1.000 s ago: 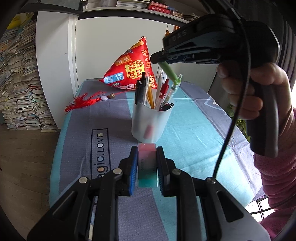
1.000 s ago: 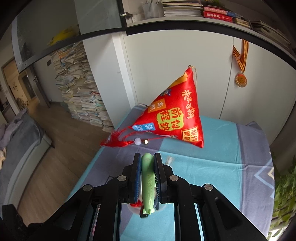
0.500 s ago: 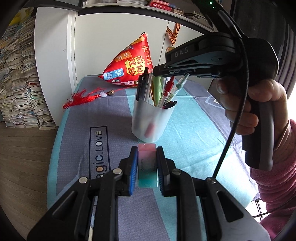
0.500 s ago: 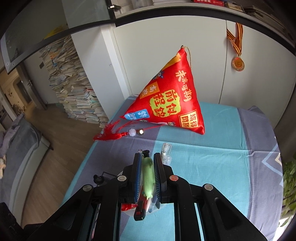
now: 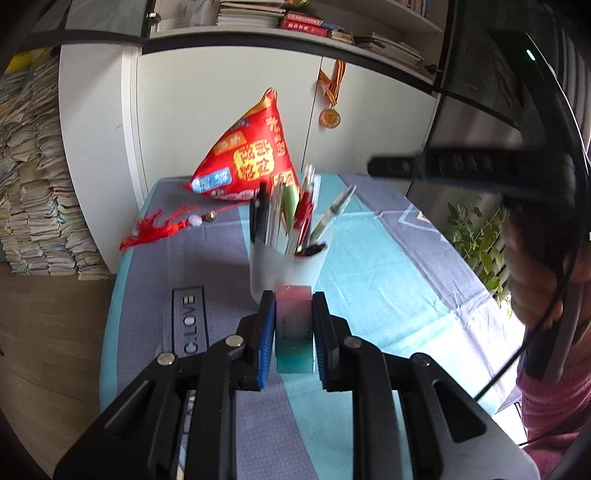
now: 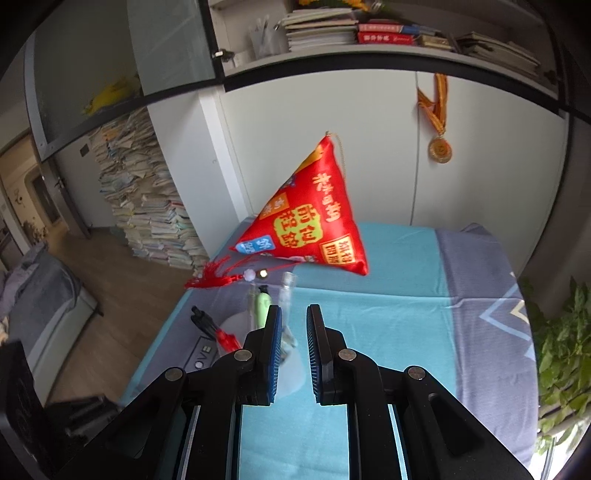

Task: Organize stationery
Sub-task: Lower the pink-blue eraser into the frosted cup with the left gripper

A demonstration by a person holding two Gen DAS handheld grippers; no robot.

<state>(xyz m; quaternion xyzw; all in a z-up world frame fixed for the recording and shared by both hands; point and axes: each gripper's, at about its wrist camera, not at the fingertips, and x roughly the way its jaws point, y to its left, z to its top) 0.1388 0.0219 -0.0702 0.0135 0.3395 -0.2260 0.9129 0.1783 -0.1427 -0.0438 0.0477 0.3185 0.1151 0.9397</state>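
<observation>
Green pen dropped into cup; right gripper parted; left gripper clamps eraser.

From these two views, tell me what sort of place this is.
Probably a study or bedroom at home: books on a shelf, tall paper stacks on the wood floor, a medal on the wall, and a pen cup on a cloth-covered table.

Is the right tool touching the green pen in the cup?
Apart. The right wrist view shows the right tool open with nothing between its pads, while the green pen stands in the cup beyond them.
</observation>
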